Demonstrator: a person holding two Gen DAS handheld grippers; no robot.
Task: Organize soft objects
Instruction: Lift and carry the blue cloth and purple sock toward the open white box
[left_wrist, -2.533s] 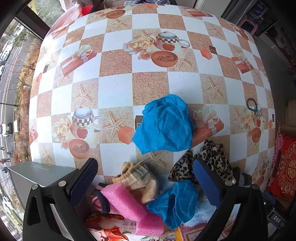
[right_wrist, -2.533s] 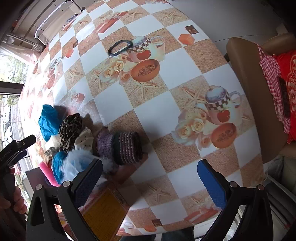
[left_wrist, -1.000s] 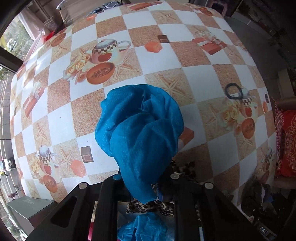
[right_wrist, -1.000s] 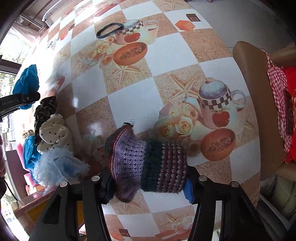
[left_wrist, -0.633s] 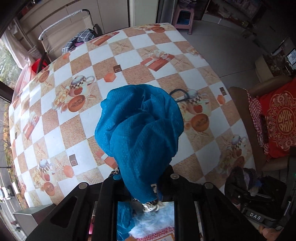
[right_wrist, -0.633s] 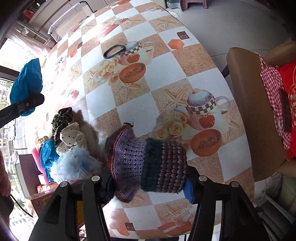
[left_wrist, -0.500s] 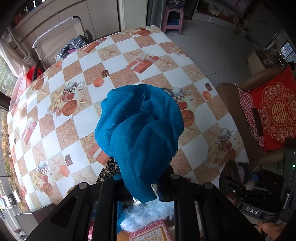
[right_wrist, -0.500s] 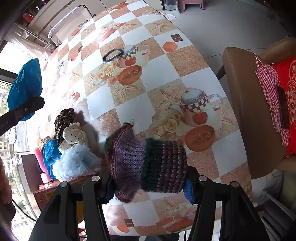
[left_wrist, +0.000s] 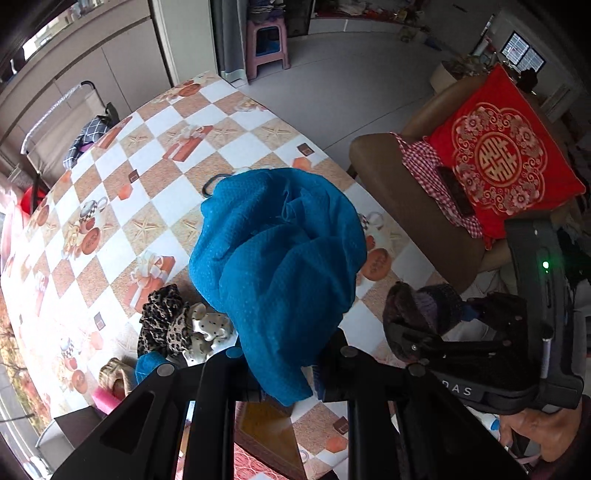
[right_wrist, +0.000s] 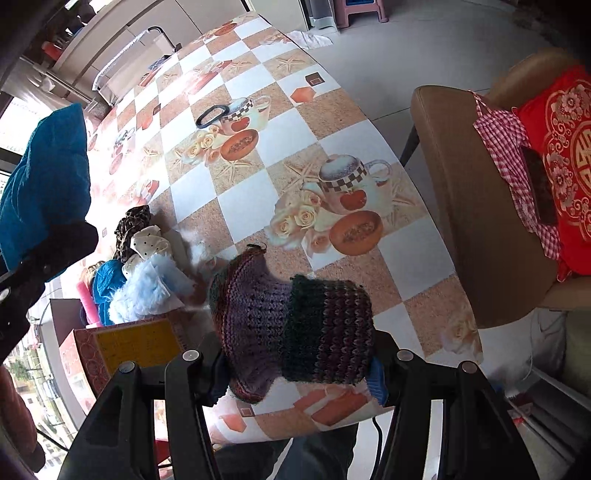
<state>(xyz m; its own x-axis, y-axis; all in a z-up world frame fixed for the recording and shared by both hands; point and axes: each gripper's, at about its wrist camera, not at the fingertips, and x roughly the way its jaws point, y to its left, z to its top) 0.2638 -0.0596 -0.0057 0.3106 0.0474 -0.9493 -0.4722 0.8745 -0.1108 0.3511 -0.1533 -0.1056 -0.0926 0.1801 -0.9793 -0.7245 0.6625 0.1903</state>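
Observation:
My left gripper (left_wrist: 280, 373) is shut on a crumpled blue cloth (left_wrist: 280, 258) and holds it high above the table; the cloth also shows at the left of the right wrist view (right_wrist: 44, 192). My right gripper (right_wrist: 295, 365) is shut on a purple and dark green knitted piece (right_wrist: 291, 325), held above the table's near edge; it also shows in the left wrist view (left_wrist: 424, 310). A pile of soft things lies on the table: a leopard scrunchie (left_wrist: 162, 325), a dotted white piece (right_wrist: 147, 240), a fluffy light blue piece (right_wrist: 147, 288), another blue cloth (right_wrist: 105, 284) and pink foam (left_wrist: 103, 400).
The table (right_wrist: 236, 199) has a checked cloth with teapot prints. A black ring (right_wrist: 210, 114) lies far on it. A patterned box (right_wrist: 129, 347) stands at the near edge by the pile. A brown chair (right_wrist: 472, 206) with a red cushion (right_wrist: 565, 147) stands to the right.
Both grippers have risen higher above the table with their loads still held. The right gripper now shows in the left wrist view.

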